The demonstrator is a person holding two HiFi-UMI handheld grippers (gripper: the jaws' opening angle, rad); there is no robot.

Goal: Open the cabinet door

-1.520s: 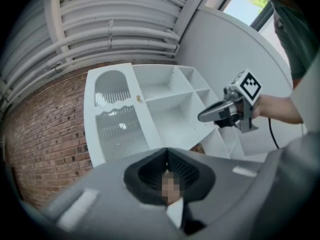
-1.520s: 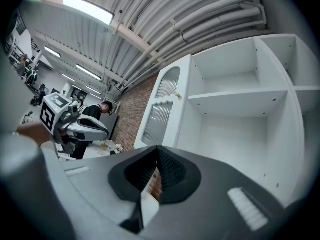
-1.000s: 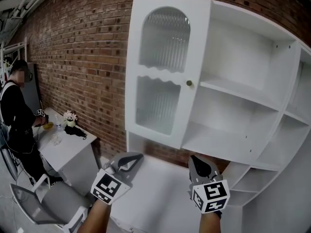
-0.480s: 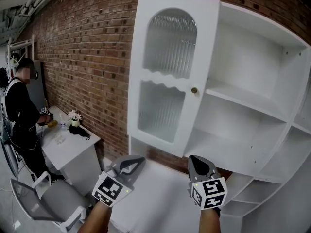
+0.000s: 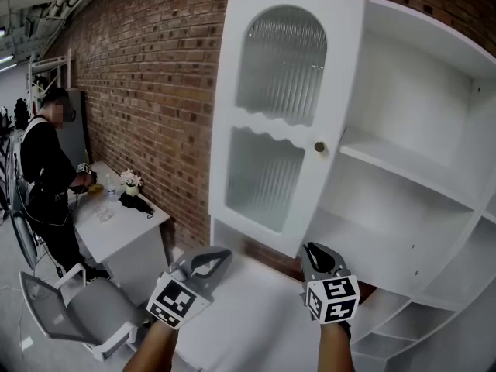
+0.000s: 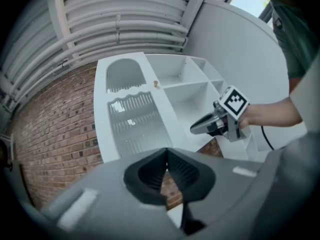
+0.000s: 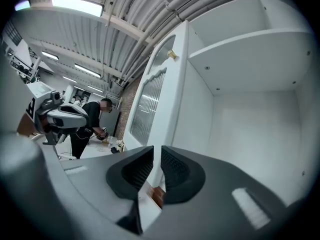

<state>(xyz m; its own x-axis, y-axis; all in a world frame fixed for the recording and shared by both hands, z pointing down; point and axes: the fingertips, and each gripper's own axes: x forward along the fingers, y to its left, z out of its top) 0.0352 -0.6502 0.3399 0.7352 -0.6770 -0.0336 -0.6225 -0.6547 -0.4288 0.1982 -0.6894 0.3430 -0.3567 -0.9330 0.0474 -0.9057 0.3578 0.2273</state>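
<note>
Standing open, the white cabinet (image 5: 411, 91) is showing its shelves (image 5: 403, 173), its door (image 5: 280, 122) hanging out leftward before the brick wall (image 5: 155, 91), small knob (image 5: 319, 146) on its free edge. Below, the right tongs (image 5: 314, 251) are just parting narrowly with nothing between; the left tongs (image 5: 219, 254) are sitting closed.

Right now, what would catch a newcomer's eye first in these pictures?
A tall white cabinet door with arched ribbed-glass panes and a brass knob stands open mid-frame, white shelves to its right. Behind runs a red brick wall; far left, a person in black stands at a white table.
</note>
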